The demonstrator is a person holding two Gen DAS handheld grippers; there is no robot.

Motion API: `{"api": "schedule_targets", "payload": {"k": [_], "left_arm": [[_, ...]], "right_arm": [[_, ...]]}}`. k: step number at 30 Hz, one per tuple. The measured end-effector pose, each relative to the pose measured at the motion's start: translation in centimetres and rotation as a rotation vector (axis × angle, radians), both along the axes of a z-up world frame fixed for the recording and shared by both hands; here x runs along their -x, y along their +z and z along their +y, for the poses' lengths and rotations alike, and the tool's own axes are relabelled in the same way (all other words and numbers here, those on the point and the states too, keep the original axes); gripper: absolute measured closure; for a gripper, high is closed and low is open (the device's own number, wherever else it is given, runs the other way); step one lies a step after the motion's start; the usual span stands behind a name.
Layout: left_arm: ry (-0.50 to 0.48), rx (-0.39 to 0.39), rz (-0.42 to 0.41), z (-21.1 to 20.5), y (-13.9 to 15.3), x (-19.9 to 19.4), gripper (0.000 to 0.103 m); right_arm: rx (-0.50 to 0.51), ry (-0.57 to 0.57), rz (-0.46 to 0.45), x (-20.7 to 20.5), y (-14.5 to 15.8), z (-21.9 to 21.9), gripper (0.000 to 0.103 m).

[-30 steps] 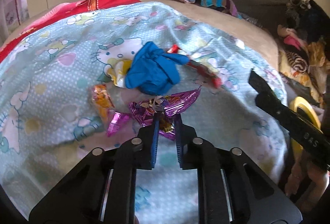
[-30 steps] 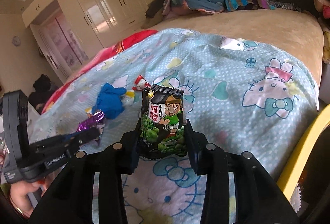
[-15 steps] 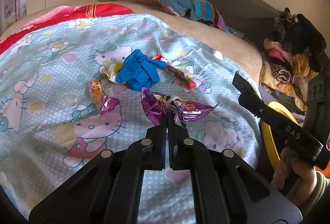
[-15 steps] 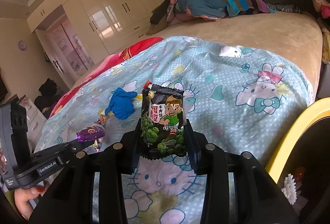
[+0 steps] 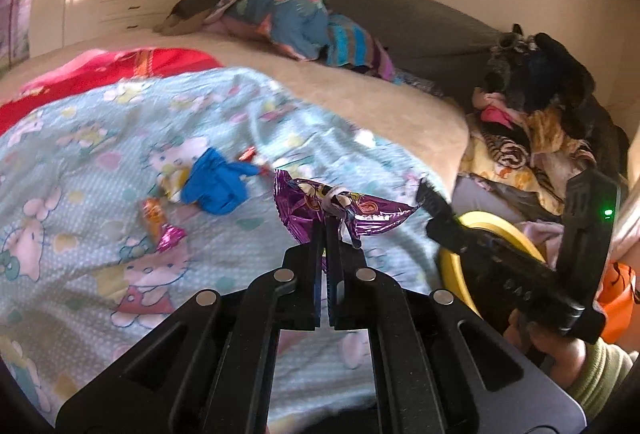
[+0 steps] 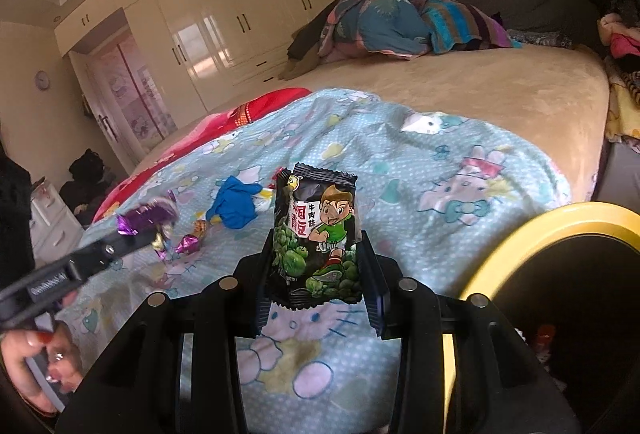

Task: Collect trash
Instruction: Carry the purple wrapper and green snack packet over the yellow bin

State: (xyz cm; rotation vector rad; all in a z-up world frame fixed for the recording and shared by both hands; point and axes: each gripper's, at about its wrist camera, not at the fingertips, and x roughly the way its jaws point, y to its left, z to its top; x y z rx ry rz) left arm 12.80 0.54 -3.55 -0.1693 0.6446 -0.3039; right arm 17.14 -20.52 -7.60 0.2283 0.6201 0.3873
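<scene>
Step in hand, as I judge it: carry-to-bin. Left gripper (image 5: 327, 230) is clamped on the purple wrapper (image 5: 340, 208), held clear above the blue cartoon sheet (image 5: 100, 154); right gripper (image 6: 318, 266) pinches the black snack packet (image 6: 316, 230) upright between its pads. Yellow-rimmed bin (image 6: 532, 246) sits at 3 o'clock of the right gripper, just beside the bed edge. Next move probably needs both loads brought over that rim before release; blue glove (image 5: 216, 184) and small candy wrappers (image 5: 162, 224), at 10 o'clock of the left gripper, remain uncollected.
</scene>
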Motion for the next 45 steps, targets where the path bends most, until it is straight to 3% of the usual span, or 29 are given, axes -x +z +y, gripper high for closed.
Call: {"api": "schedule_targets", "payload": {"k": [16, 45], "left_arm": [[-0.135, 0.000, -0.053, -4.9, 2.1, 2.0, 0.103], [-0.307, -0.061, -0.053, -11.5, 1.5, 4.0, 0.103]], "right_arm": [[0.009, -0.131, 0.012, 2.7, 0.9, -6.1, 0.067], [-0.024, -0.279, 0.055, 4.2, 0.6, -12.9, 0.067]]}}
